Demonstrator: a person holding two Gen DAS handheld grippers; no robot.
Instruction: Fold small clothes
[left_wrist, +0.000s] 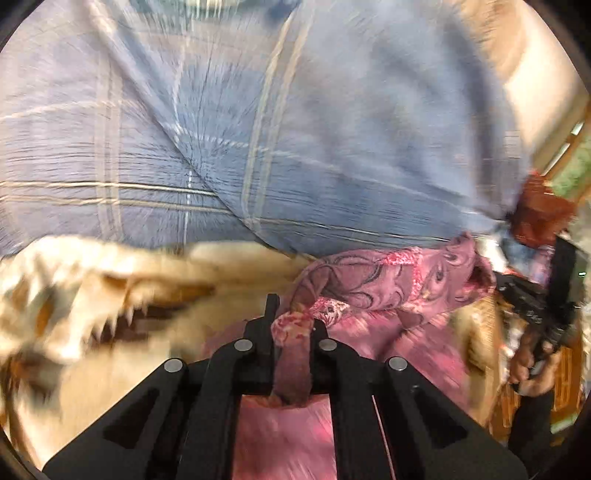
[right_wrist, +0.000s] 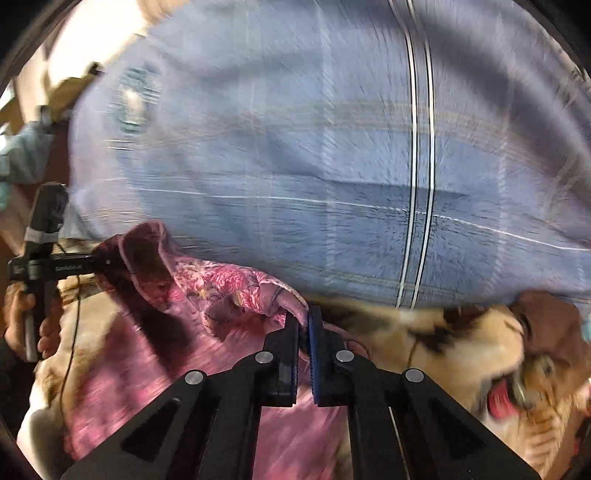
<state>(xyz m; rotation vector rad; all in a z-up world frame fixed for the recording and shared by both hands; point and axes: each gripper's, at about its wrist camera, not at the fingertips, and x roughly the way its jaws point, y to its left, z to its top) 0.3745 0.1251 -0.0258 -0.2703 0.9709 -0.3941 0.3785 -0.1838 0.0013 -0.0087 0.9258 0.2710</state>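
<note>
A small pink patterned garment (left_wrist: 388, 280) hangs stretched between my two grippers, in front of the person's blue checked shirt (left_wrist: 258, 129). My left gripper (left_wrist: 291, 317) is shut on one bunched corner of it. My right gripper (right_wrist: 303, 325) is shut on the other corner (right_wrist: 280, 295), the cloth pinched between black and blue fingers. In the right wrist view the garment (right_wrist: 207, 288) runs left to the other gripper (right_wrist: 48, 266). In the left wrist view the other gripper (left_wrist: 535, 306) shows at the right edge. Both views are motion-blurred.
Below the garment lies a cream and brown tiger-print blanket (left_wrist: 92, 295), also in the right wrist view (right_wrist: 480, 350). The person's torso fills the upper half of both views. A wooden-framed window (left_wrist: 569, 155) shows at far right.
</note>
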